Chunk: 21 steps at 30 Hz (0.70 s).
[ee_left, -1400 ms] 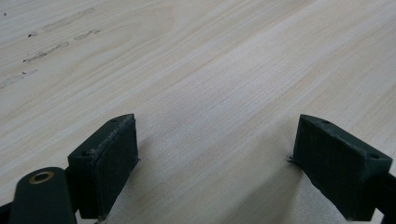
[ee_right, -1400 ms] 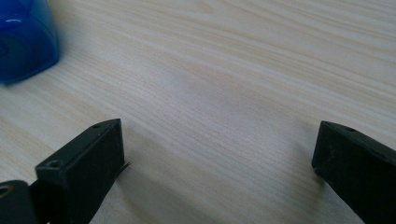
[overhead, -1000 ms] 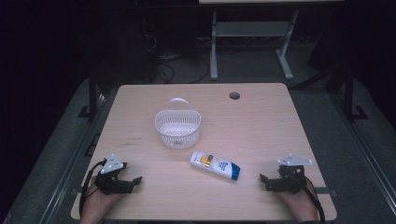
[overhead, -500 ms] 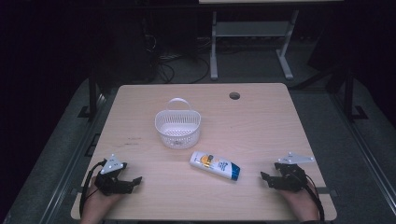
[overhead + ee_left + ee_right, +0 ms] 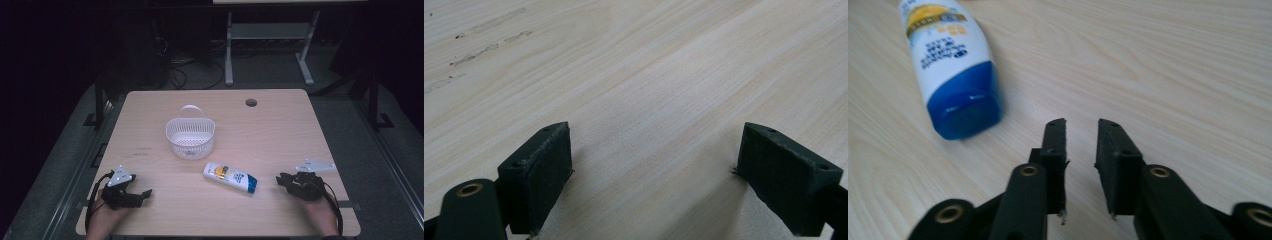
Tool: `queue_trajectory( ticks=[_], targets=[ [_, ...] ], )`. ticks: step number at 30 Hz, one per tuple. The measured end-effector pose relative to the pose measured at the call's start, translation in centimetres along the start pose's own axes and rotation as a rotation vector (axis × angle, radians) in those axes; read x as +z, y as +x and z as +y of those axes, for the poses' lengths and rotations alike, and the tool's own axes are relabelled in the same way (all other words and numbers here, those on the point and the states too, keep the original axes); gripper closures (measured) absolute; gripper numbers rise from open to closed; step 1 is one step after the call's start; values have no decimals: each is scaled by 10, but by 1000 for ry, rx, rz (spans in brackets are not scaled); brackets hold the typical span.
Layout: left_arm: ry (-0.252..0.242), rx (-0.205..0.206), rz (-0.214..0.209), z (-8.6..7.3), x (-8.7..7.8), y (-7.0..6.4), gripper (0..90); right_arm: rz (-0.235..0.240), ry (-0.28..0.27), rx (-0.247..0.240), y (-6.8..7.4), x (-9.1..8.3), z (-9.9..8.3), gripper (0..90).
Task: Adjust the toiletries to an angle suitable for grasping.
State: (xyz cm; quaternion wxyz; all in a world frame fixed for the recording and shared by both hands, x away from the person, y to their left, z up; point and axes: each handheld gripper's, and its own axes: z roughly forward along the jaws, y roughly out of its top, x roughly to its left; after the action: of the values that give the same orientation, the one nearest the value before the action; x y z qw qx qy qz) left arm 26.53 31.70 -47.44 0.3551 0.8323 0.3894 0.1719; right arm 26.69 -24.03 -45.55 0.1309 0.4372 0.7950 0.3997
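A white bottle (image 5: pixel 230 177) with a blue cap lies on its side on the tabletop (image 5: pixel 280 130), just in front of a white basket (image 5: pixel 190 136). The left claw (image 5: pixel 141 194) rests spread wide and empty. The right claw (image 5: pixel 280 180), beside the cap, is nearly clenched on nothing.

Table (image 5: pixel 280 130) seen from above its near edge, facing forward and down. Left gripper view held close over bare wood near the near-left corner. Right gripper view, low by the near-right corner, shares the bottle (image 5: pixel 950 65) (image 5: pixel 231 177) with the high view.
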Motion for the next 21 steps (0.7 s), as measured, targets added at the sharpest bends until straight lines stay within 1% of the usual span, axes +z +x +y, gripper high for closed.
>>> queue_trajectory(
  ticks=[2, 4, 5, 8, 15, 21],
  targets=[
    [0, 0, 0, 0, 0, 0, 135, 10, -5, -7, 1, 0, 3, 797],
    [-1, -1, 0, 0, 0, 0, 135, 24, -10, -4, 1, 1, 7, 838],
    [-1, -1, 0, 0, 0, 0, 135, 35, -18, -2, 2, 2, 8, 849],
    [-1, -1, 0, 0, 0, 0, 135, 48, -23, -11, 3, 3, 12, 878],
    [-3, -3, 0, 0, 0, 0, 135, 78, -25, -33, 8, 9, 23, 894],
    [0, -1, 0, 0, 0, 0, 135, 98, -21, -55, 13, 19, 30, 894]
  ],
)
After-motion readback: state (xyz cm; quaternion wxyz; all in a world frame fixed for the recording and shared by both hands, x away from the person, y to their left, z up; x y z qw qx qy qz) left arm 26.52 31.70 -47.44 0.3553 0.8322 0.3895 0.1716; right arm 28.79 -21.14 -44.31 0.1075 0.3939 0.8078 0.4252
